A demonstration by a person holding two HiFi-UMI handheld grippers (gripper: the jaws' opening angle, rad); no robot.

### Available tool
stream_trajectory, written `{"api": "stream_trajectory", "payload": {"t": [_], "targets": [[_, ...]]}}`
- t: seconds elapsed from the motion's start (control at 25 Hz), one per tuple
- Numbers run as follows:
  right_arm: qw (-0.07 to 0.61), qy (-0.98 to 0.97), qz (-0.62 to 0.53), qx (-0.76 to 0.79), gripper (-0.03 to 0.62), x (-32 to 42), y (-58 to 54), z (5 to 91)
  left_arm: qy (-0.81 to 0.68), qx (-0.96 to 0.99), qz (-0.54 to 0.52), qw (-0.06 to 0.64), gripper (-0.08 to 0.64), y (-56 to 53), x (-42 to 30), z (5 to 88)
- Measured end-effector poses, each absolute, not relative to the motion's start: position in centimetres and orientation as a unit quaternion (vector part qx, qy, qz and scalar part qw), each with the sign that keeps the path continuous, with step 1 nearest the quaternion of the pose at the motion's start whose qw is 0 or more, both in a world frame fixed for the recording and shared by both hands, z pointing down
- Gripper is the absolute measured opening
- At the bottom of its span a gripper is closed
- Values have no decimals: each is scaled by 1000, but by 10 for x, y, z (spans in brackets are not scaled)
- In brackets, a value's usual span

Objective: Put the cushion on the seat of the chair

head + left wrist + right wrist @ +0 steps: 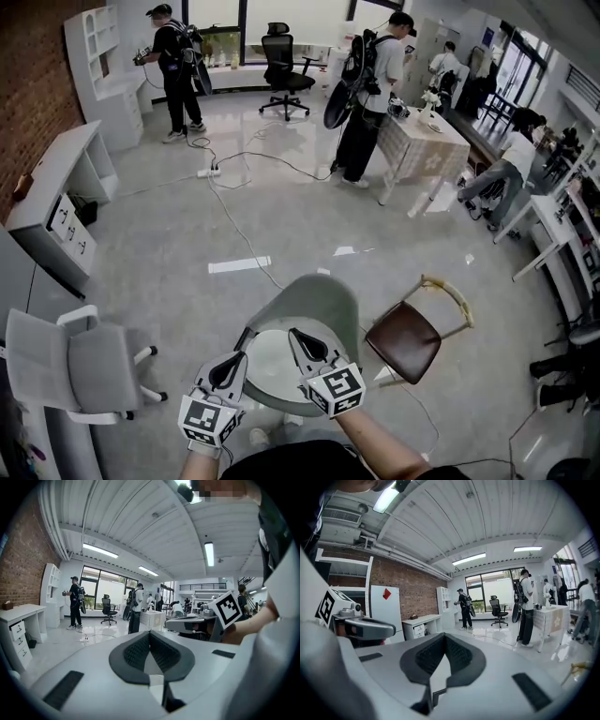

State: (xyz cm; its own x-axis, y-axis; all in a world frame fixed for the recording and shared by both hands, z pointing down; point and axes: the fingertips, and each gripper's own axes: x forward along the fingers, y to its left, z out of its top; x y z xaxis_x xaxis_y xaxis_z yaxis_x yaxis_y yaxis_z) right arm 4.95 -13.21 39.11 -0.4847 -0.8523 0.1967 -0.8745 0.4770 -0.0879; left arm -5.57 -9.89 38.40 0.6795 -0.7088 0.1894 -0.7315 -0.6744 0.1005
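A grey-green tub chair [323,298] stands right below me in the head view. A pale round cushion [270,364] lies on its seat. My left gripper [240,356] and right gripper [294,334] hang side by side above that seat, apart from the cushion. Both are shut with nothing between the jaws. In the left gripper view the left gripper [150,633] points level across the room, its pads meeting at the tip. The right gripper [444,635] looks the same in its own view. Neither gripper view shows the chair or the cushion.
A wooden-framed chair with a dark brown seat [405,339] stands just right of the tub chair. A grey office chair [75,367] is at the left, white desks [52,192] beyond it. A cable [234,225] crosses the floor. People, a table [417,131] and a black office chair [284,75] are far back.
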Motion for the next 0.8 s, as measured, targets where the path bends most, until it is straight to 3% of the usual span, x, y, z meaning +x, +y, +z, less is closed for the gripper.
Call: {"api": "stream_trajectory", "payload": {"t": [0.32, 0.8], "targets": [[32, -865, 49, 498, 8, 60, -123, 334, -375, 925, 38, 54, 11, -101, -34, 338], [16, -867, 28, 498, 8, 74, -121, 315, -364, 931, 26, 19, 11, -108, -17, 306]]}}
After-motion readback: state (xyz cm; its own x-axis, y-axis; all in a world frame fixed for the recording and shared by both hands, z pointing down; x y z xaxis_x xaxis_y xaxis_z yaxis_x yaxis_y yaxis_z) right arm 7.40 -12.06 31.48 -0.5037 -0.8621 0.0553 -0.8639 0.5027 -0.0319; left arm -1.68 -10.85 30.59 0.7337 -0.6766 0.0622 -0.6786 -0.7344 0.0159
